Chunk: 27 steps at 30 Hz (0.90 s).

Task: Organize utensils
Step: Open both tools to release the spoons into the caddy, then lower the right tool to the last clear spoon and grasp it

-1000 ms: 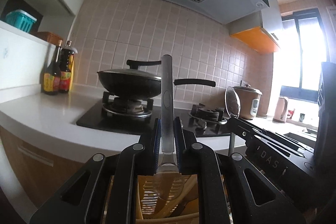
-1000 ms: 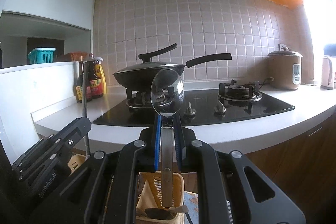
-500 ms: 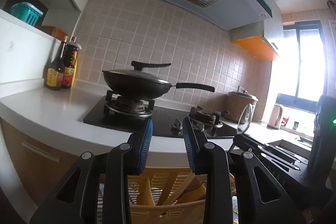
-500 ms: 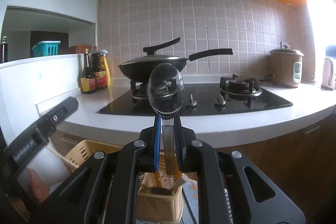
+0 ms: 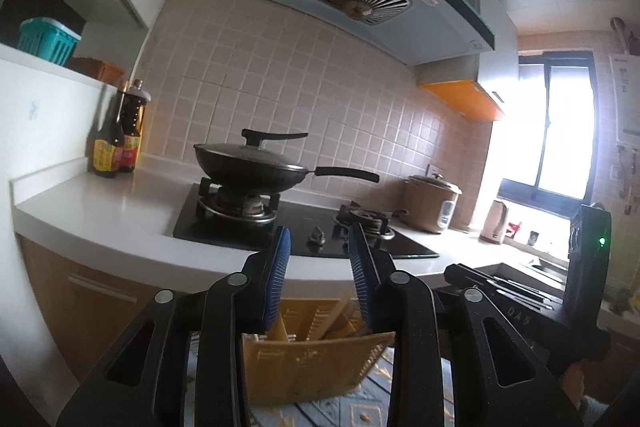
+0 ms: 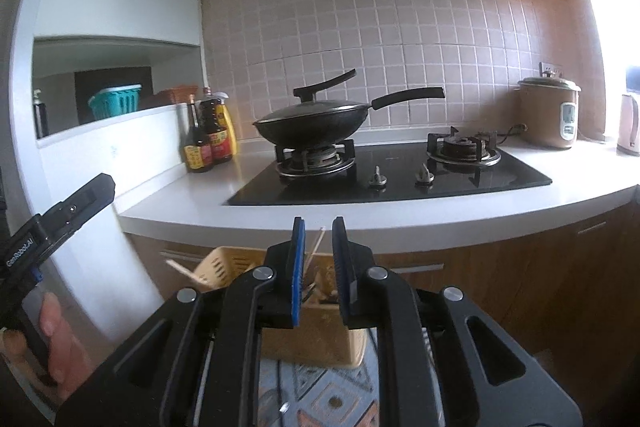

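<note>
1. Below both grippers, a yellow slotted plastic utensil basket (image 5: 316, 367) sits on a blue patterned cloth (image 6: 320, 387), in front of the white desk (image 6: 400, 215).
2. Left gripper (image 5: 319, 267): jaws partly apart and opening, blue pads bare, nothing between them. Basket shows low in the gap, beyond and below the fingertips, not touched.
3. Right gripper (image 6: 319, 251): jaws a narrow gap and opening, nothing gripped. Pale thin sticks (image 6: 316, 247), chopstick-like, rise from the basket behind the gap; pads do not press them.
4. Utensils in basket: yellowish wooden pieces (image 5: 340, 311) lean inside in the left wrist view; dark metal handle ends (image 6: 310, 293) show in the right wrist view. Exact kinds cannot be told.
5. A person's hand (image 6: 60, 347) holds the left gripper at the left edge of the right wrist view.
6. On the desk: black glass gas hob (image 6: 400, 179), black lidded wok (image 6: 312, 129) on its left burner, dark sauce bottles (image 6: 204, 143) to the left, brown rice cooker (image 6: 550, 113) to the right.
</note>
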{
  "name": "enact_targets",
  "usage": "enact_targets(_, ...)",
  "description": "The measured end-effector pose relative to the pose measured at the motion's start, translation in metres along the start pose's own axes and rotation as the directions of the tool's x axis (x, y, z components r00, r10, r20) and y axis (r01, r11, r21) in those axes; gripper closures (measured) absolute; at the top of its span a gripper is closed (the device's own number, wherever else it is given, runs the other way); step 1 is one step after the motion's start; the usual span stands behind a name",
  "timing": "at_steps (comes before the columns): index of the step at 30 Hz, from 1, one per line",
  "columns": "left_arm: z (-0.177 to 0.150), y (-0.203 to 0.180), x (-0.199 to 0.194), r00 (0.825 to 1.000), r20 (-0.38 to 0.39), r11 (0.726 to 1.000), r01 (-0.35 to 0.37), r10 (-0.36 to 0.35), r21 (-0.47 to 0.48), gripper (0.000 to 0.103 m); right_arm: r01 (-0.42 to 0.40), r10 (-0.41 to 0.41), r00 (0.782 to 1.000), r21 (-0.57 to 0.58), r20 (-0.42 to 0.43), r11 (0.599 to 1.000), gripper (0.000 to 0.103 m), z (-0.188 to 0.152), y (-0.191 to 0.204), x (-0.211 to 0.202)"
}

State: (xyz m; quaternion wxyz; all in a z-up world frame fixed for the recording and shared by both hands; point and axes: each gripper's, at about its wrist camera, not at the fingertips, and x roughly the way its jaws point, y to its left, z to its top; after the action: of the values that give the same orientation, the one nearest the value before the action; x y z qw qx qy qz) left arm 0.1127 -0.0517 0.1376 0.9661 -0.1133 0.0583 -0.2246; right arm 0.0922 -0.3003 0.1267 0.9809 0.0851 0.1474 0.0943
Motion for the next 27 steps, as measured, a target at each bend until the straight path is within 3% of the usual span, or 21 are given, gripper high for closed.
enact_targets(4,0.010,0.000,-0.022,1.000,-0.016,1.000,0.013,-0.013,-0.007,0.069,-0.031,0.032,0.999,0.035,-0.033,0.999,0.077,0.004,0.005,-0.023)
enact_targets(8,0.013,0.001,-0.039,0.997,-0.064,0.999,0.036,-0.037,-0.021,0.063,-0.055,0.059,0.996,0.066,-0.071,0.996,0.053,0.003,0.015,-0.039)
enact_targets(9,0.014,0.001,-0.041,0.996,-0.072,0.999,0.041,-0.043,-0.024,0.063,-0.055,0.060,0.995,0.066,-0.079,0.996,0.051,0.002,0.018,-0.041)
enact_targets(14,0.009,0.000,-0.056,0.993,-0.110,0.999,0.035,-0.034,0.004,0.063,-0.035,0.041,0.987,0.037,-0.157,0.999,0.050,-0.009,0.036,-0.045)
enact_targets(19,0.002,0.004,-0.070,0.993,-0.111,0.999,0.036,-0.035,0.008,0.052,-0.006,0.009,0.971,0.015,-0.239,1.000,0.049,-0.027,0.048,-0.042)
enact_targets(27,-0.017,0.016,-0.069,0.986,-0.167,0.999,0.031,-0.029,0.013,0.049,0.042,-0.026,0.916,0.032,-0.400,0.999,0.049,-0.060,0.048,-0.012)
